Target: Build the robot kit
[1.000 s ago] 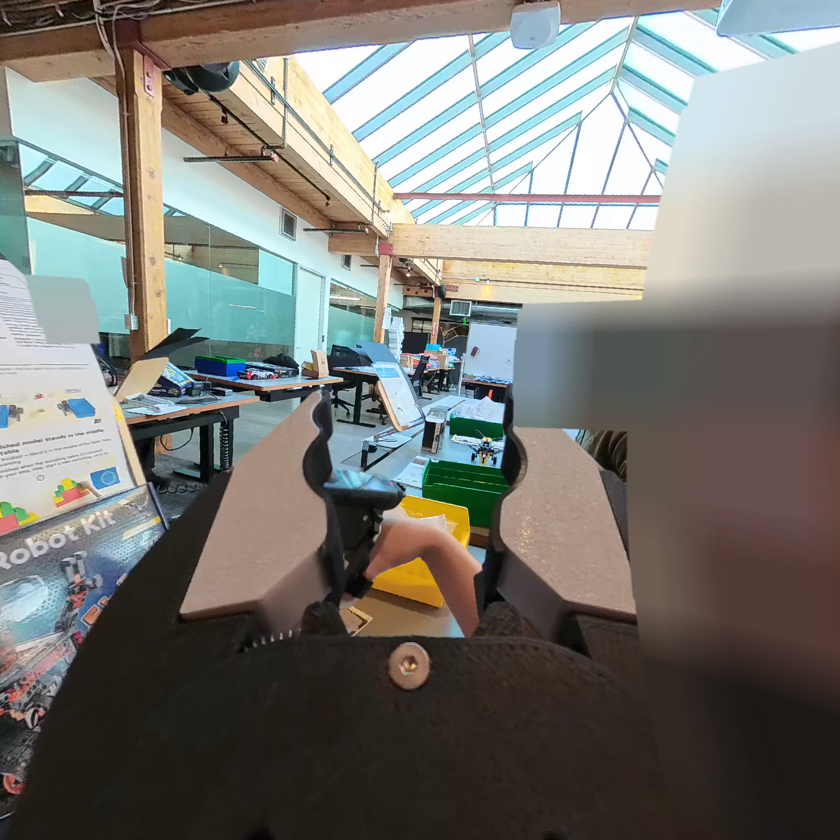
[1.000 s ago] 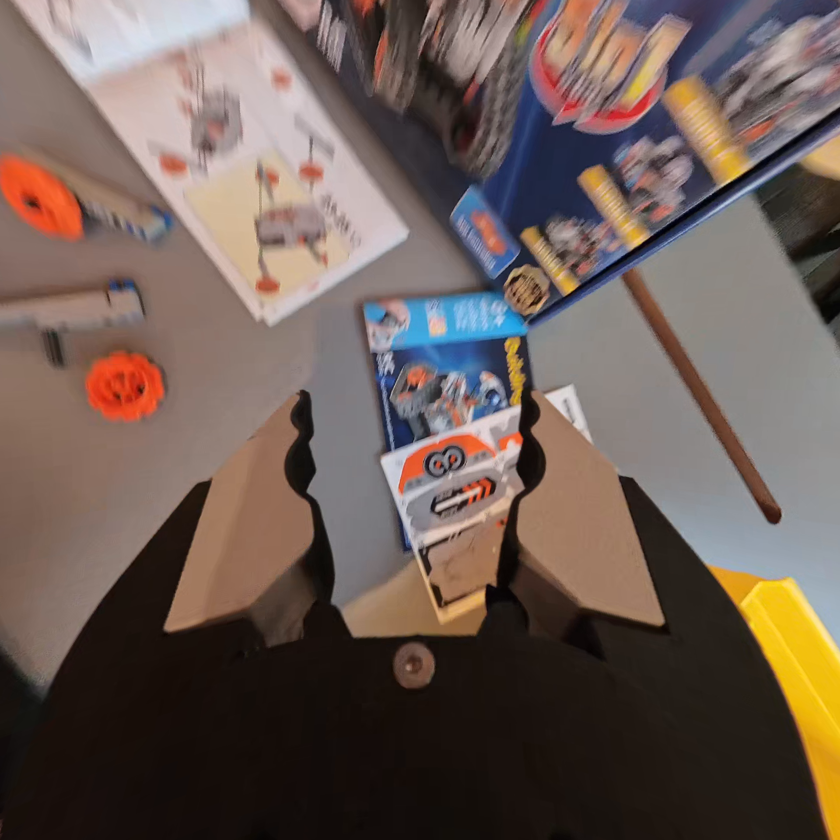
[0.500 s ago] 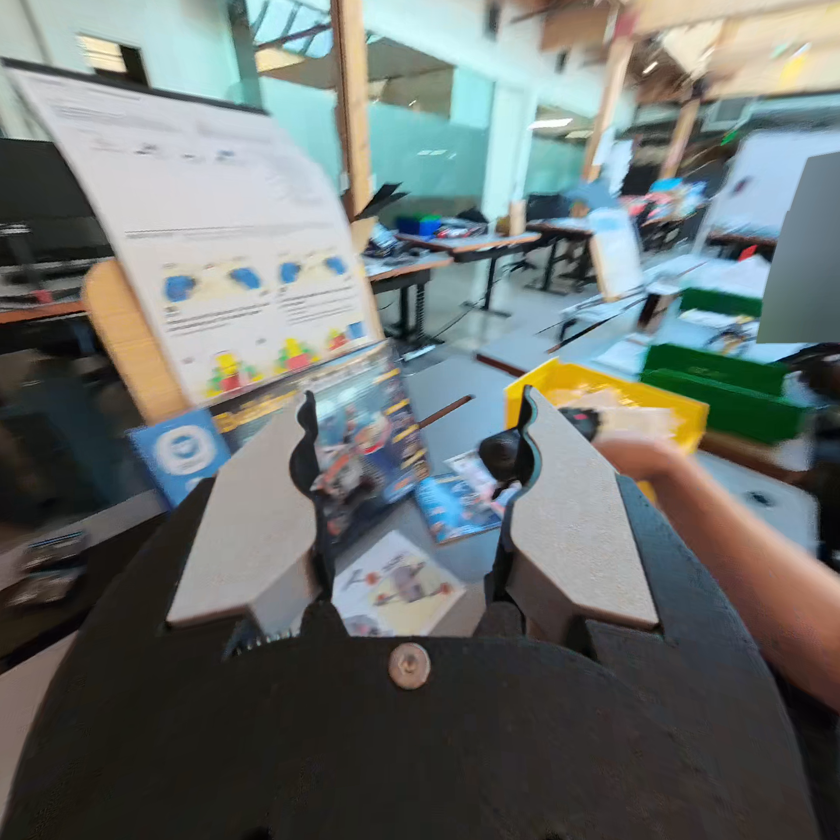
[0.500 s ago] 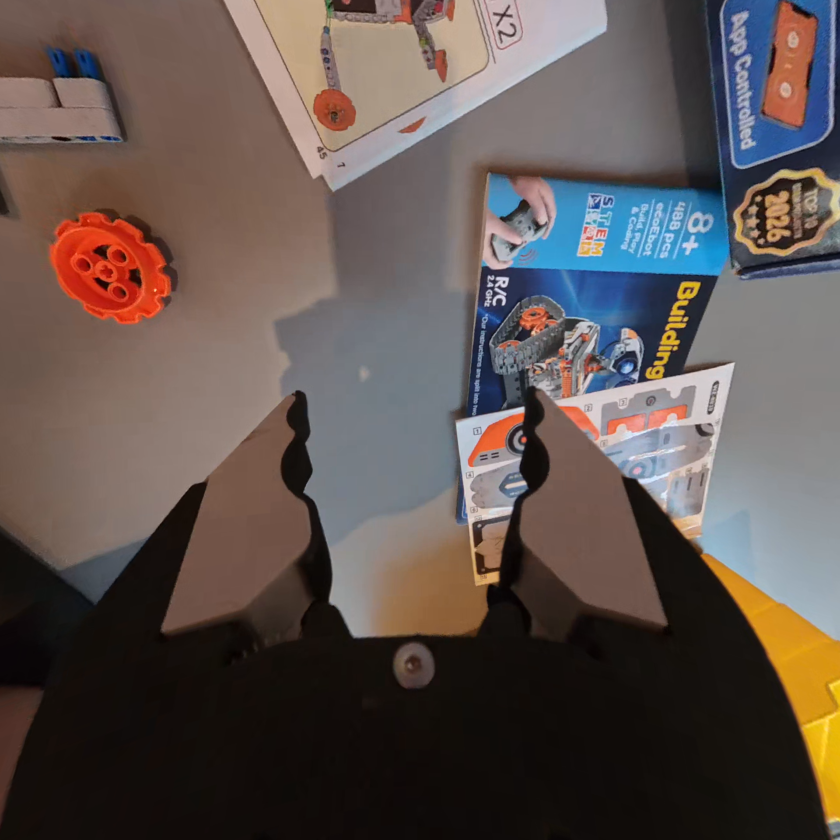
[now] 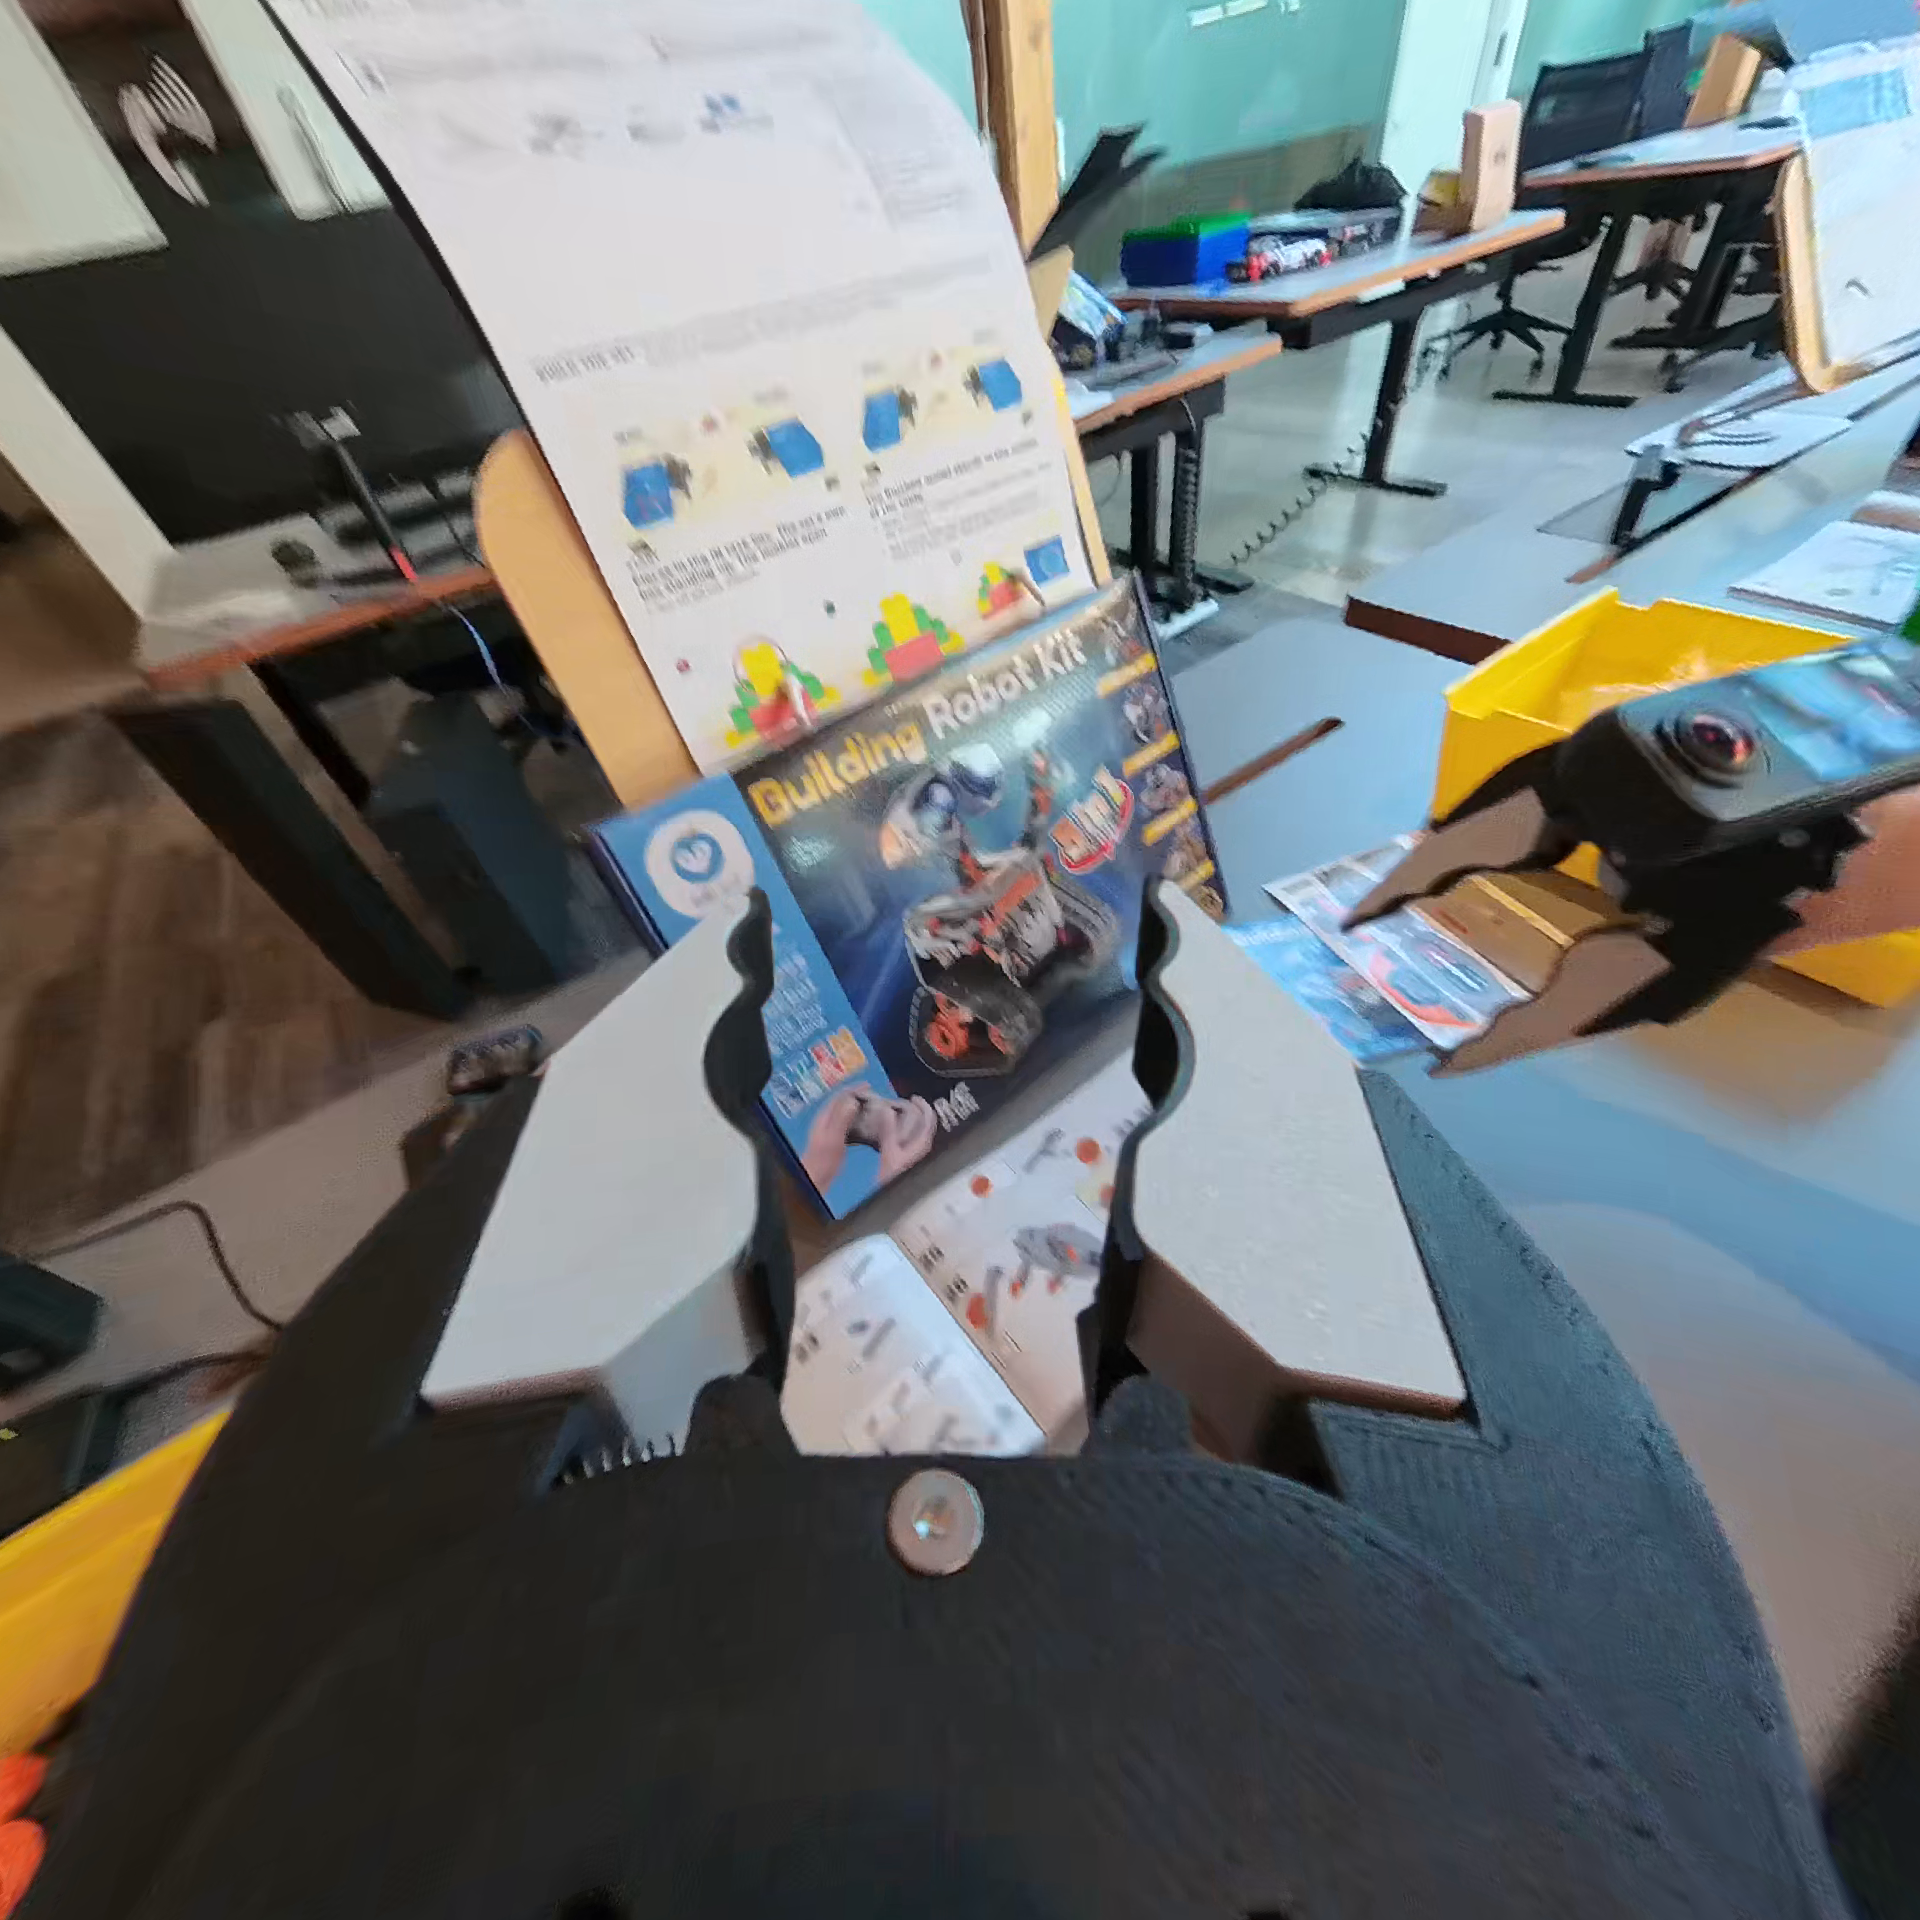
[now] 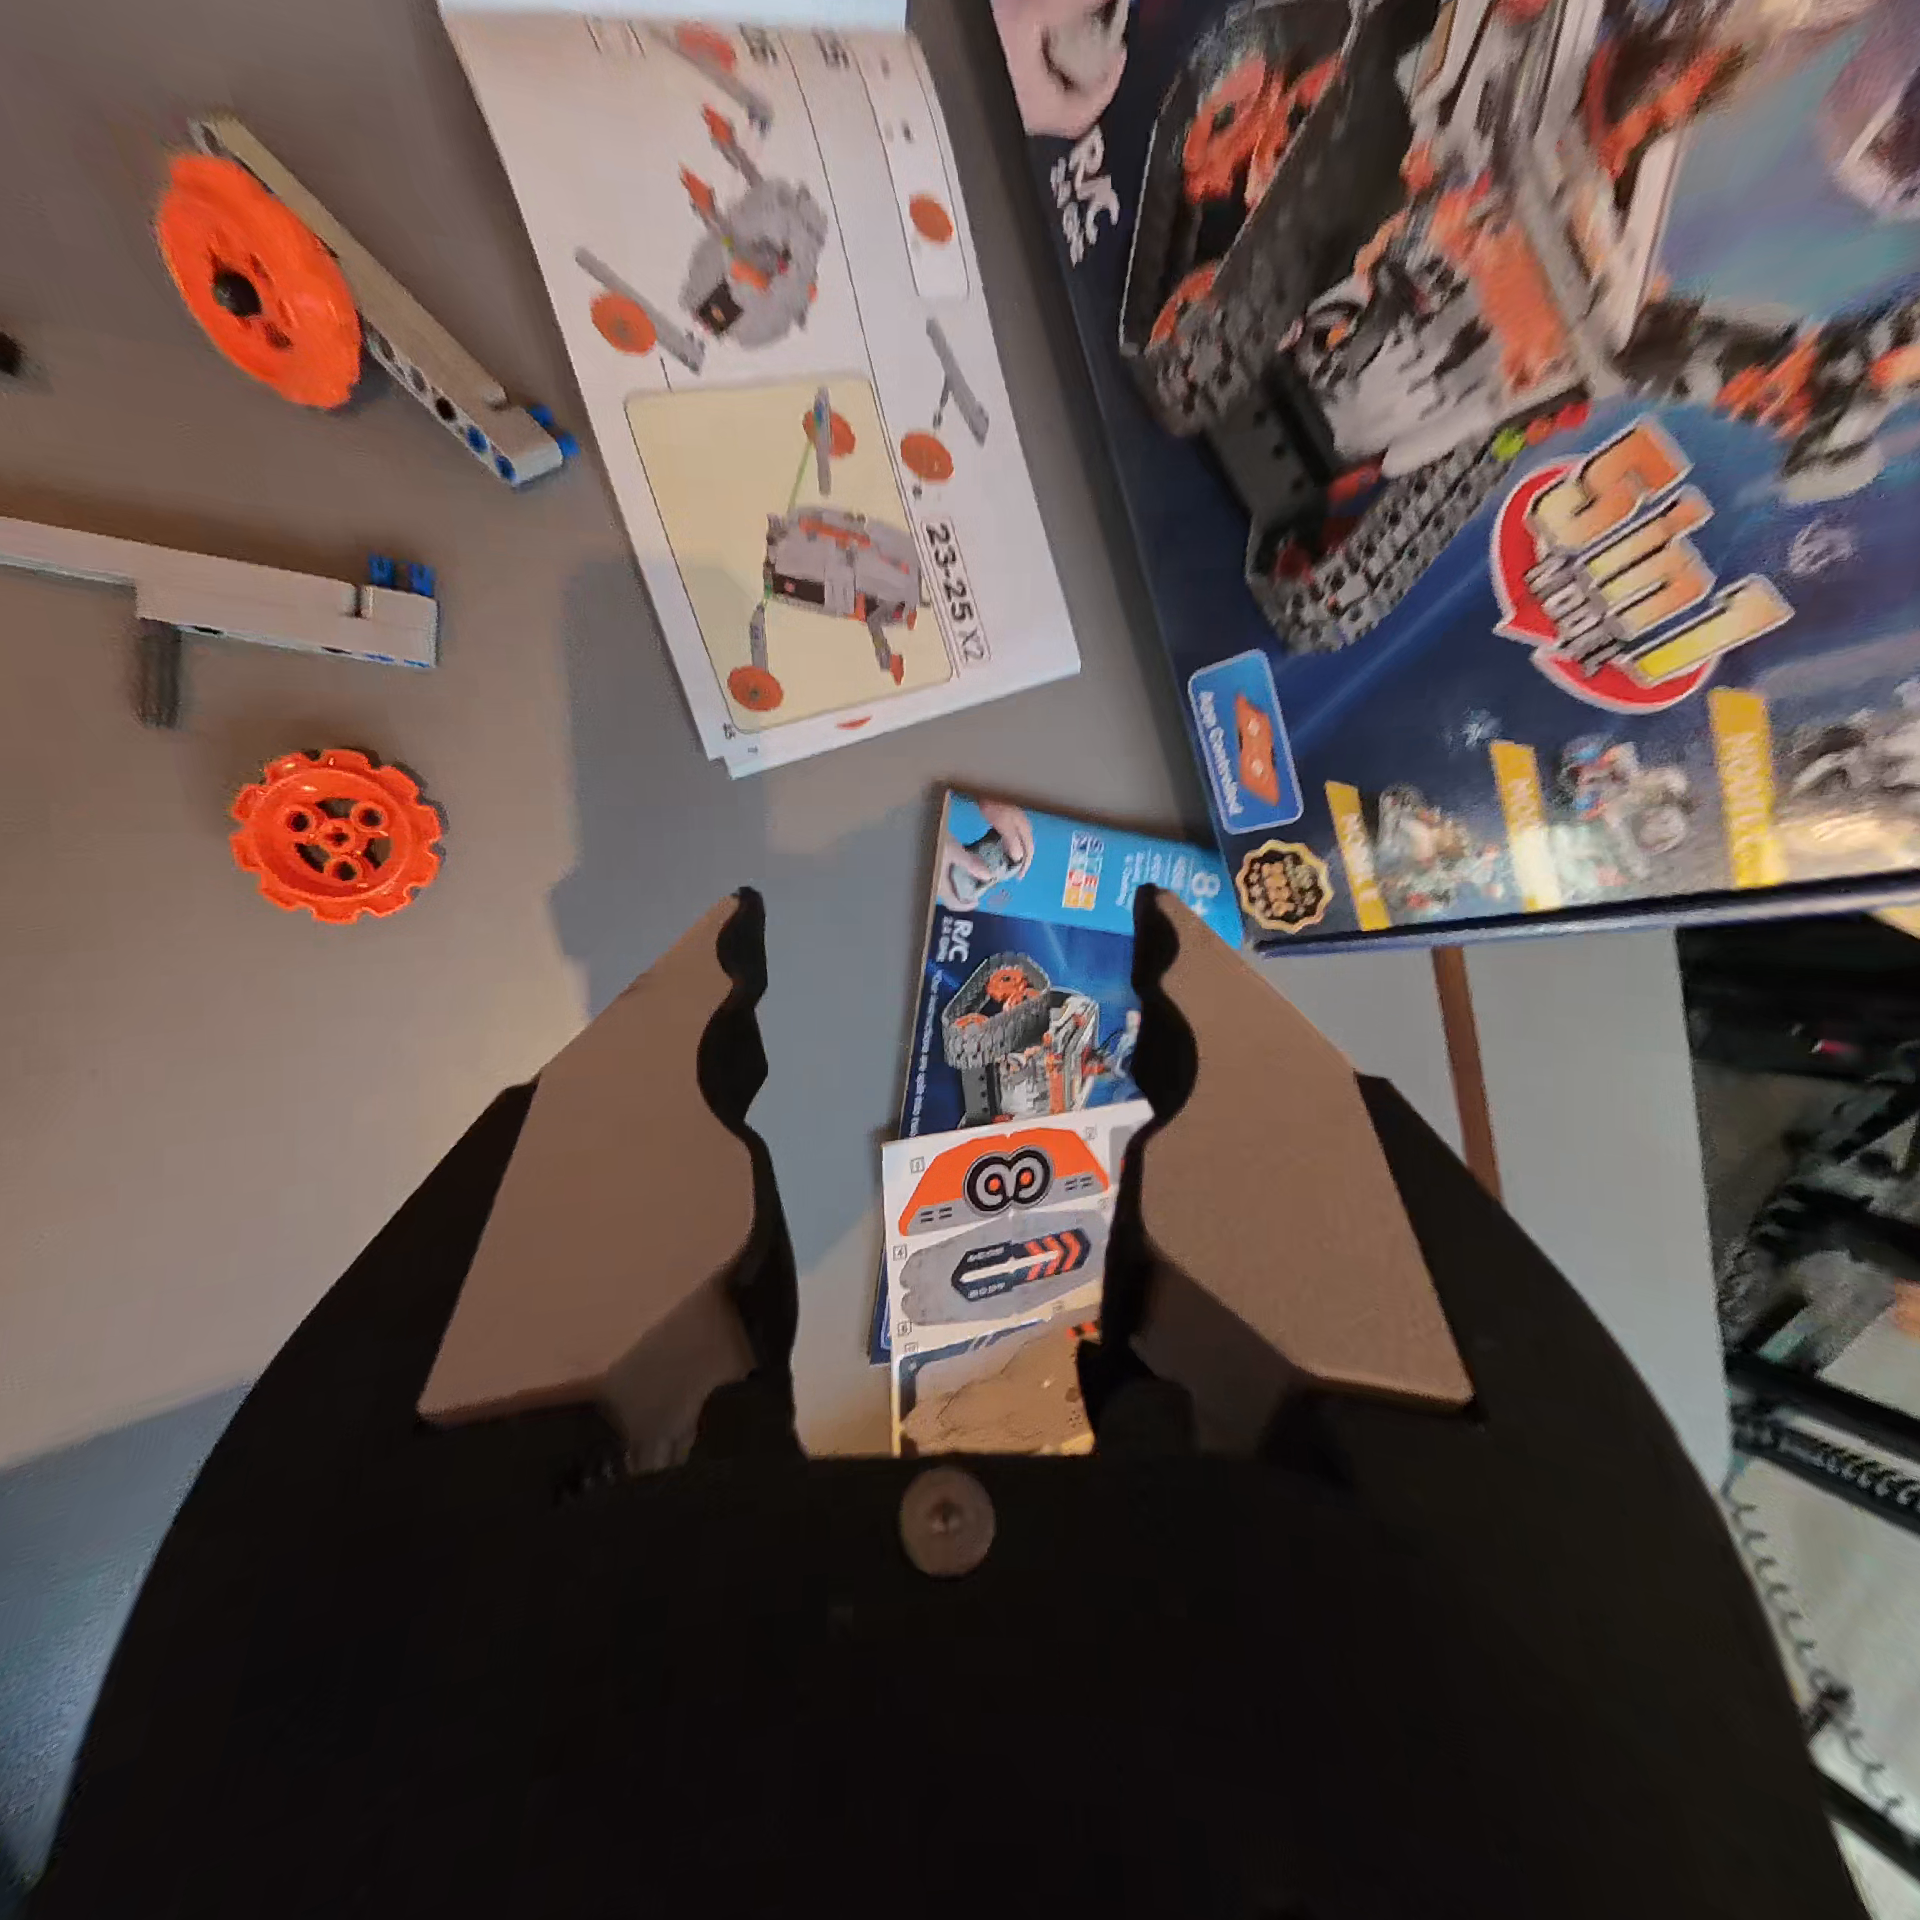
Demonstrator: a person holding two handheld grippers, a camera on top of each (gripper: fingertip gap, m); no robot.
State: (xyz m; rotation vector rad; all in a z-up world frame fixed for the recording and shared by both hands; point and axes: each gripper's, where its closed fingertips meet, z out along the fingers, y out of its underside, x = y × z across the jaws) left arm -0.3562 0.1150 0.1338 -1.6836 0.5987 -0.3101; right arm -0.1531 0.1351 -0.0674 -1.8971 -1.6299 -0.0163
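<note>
My left gripper (image 5: 951, 914) is open and empty, held above the grey table and aimed at a blue robot-kit box (image 5: 935, 883) that stands upright. An open instruction booklet (image 5: 966, 1278) lies below it. My right gripper (image 6: 940, 904) is open and empty, pointing down over a small blue booklet (image 6: 1039, 935) and a sticker sheet (image 6: 997, 1226). It also shows in the left wrist view (image 5: 1392, 987), hovering over those papers. An orange gear (image 6: 335, 834), an orange wheel on a grey beam (image 6: 255, 278) and a grey beam assembly (image 6: 218, 608) lie to its left.
The kit box (image 6: 1507, 468) and the open booklet (image 6: 810, 416) fill the upper right wrist view. A yellow bin (image 5: 1621, 686) sits behind the right gripper. A large printed sheet on a wooden stand (image 5: 748, 343) rises behind the box. Desks stand beyond. One gripper's finger ends stand about 30 cm off the other's. To the orange gear (image 6: 335, 834): right tips about 11 cm, left tips about 35 cm.
My left gripper swung down and left from the room toward the kit box. My right gripper shifted over the table, so the box and the orange wheel came into view.
</note>
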